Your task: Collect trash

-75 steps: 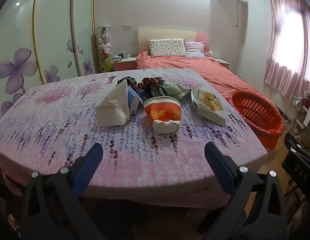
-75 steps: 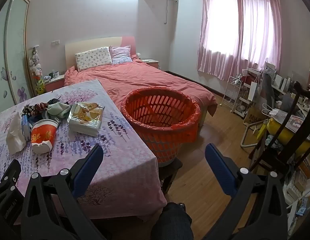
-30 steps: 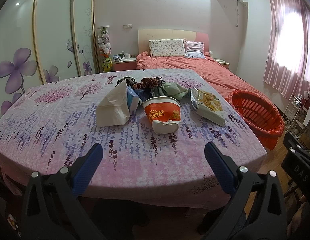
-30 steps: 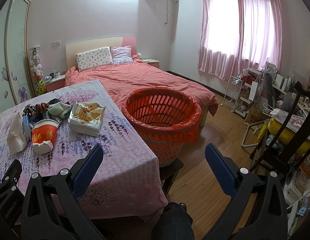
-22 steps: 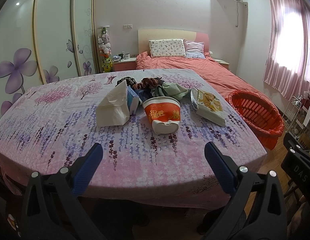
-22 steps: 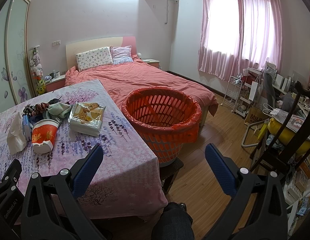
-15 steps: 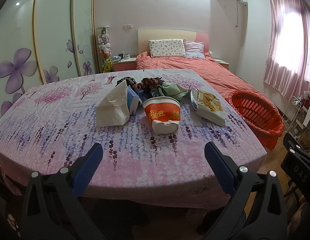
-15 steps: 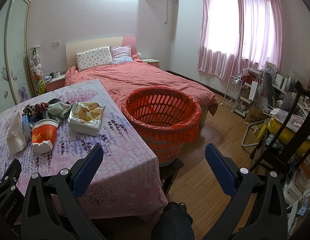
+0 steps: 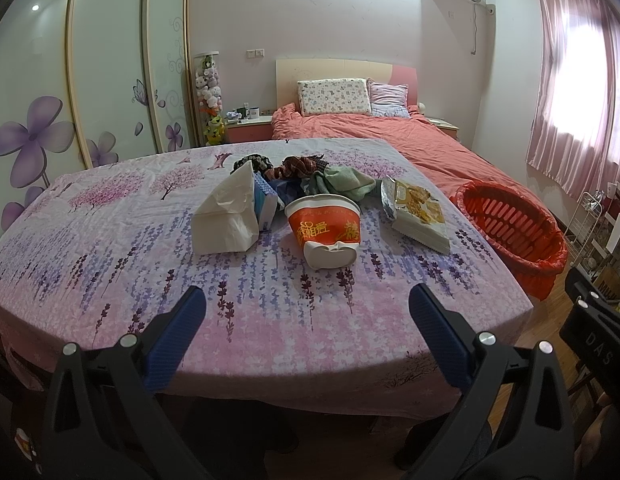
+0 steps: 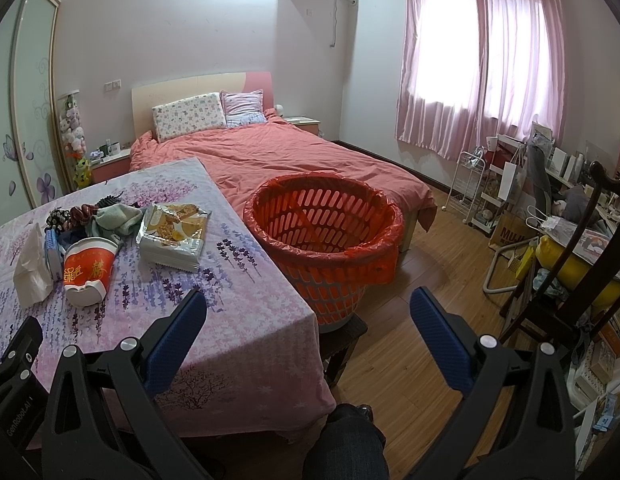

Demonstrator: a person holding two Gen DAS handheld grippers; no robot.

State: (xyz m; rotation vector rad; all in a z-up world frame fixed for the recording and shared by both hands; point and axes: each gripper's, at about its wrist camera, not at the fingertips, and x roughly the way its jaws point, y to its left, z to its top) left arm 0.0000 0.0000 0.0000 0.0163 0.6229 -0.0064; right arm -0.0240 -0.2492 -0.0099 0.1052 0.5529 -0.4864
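A bedroom table (image 9: 110,264) draped in a lavender-print cloth carries a small heap of litter, seen from two hand-held tools. The left claw (image 9: 308,316) hangs over the near edge of the table with its blue-padded fingers spread wide and nothing between them. Ahead of it, near the middle of the table, a red and white paper noodle cup (image 9: 326,232) lies tipped on its side, its dented base toward the camera. Just left of the cup sits a crumpled white paper bag (image 9: 226,216), leaning against a blue pack (image 9: 264,204). To the cup's right lies an opened snack packet (image 9: 418,212), and behind the cup is a tangle of cloth and hair ties (image 9: 310,172). The right claw (image 10: 308,316) is likewise wide open and empty, held above the table's corner and the wooden floor (image 10: 426,280). Beyond it, just beside the table's right edge, stands a red slotted basket (image 10: 322,236) lined with a red bag, raised on a dark stool. A bed (image 10: 294,156) with a salmon cover fills the back of the room, under pink curtains (image 10: 478,56).
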